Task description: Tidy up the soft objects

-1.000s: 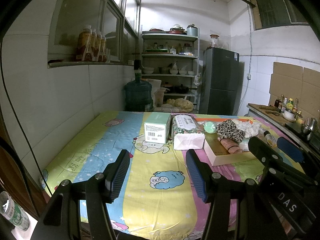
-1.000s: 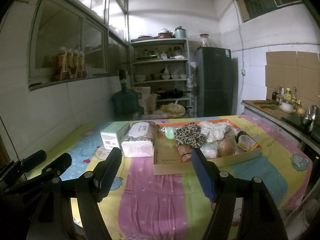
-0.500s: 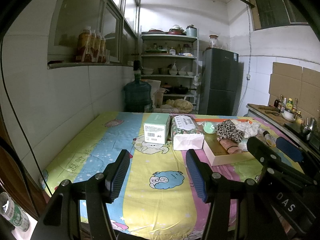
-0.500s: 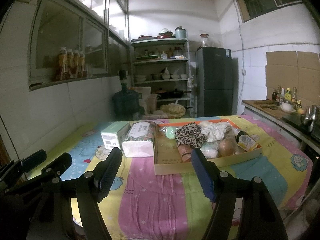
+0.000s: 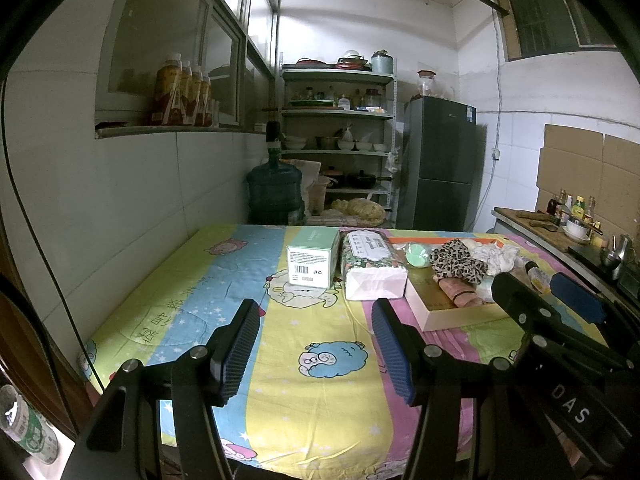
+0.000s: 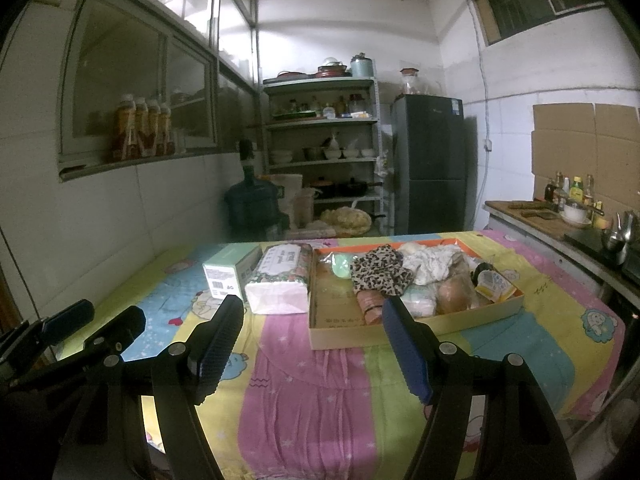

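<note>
Home kitchen: fridge (image 5: 438, 164), crockery shelves (image 5: 338, 132).

Tablecloth (image 6: 320, 392): striped, cartoon-printed, covers the table. Water jug (image 5: 274, 192): on the floor beyond the table's far edge, beside the shelf (image 5: 338, 112), which carries bowls, pots and jars. Fridge (image 6: 430, 160): dark, just right of the shelf. Bottles (image 5: 182, 96): orange, in a row on the window ledge at left. Counter (image 6: 532, 220): at right, with condiment bottles, a white bowl and a kettle (image 6: 620, 236). Cardboard (image 6: 584, 136): flat sheets against the tiled wall above the counter.
</note>
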The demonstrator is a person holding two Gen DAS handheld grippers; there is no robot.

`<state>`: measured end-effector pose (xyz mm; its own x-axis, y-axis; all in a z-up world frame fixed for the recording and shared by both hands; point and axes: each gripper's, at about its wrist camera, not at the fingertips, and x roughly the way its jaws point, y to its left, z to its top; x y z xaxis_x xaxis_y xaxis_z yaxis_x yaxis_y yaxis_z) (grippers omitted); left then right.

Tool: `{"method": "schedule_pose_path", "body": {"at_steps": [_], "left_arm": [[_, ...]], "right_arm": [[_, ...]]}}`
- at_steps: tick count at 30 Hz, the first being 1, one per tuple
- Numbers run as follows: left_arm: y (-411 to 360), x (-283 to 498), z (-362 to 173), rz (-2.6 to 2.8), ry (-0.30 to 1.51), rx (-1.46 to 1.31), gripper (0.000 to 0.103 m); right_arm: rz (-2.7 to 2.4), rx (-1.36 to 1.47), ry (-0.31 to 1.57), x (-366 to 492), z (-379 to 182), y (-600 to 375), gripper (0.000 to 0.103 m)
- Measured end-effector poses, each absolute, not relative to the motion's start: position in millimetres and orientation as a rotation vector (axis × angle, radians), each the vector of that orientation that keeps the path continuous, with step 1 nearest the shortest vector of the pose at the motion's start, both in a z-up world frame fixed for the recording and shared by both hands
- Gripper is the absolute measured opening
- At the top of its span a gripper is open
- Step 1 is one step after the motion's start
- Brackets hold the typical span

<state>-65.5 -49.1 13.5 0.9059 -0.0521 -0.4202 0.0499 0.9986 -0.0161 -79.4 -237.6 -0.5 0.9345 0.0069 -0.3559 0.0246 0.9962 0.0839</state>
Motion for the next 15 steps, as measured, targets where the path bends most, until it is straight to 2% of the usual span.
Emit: {"method": "schedule_pose_path", "body": {"at_steps": [15], "left_arm": [[-49.6, -66.6, 13.3, -0.053, 0.433, -0.004, 0.058]], "right_arm": [[-0.008, 0.087, 0.364, -79.5, -1.1, -237.2, 0.074]]}}
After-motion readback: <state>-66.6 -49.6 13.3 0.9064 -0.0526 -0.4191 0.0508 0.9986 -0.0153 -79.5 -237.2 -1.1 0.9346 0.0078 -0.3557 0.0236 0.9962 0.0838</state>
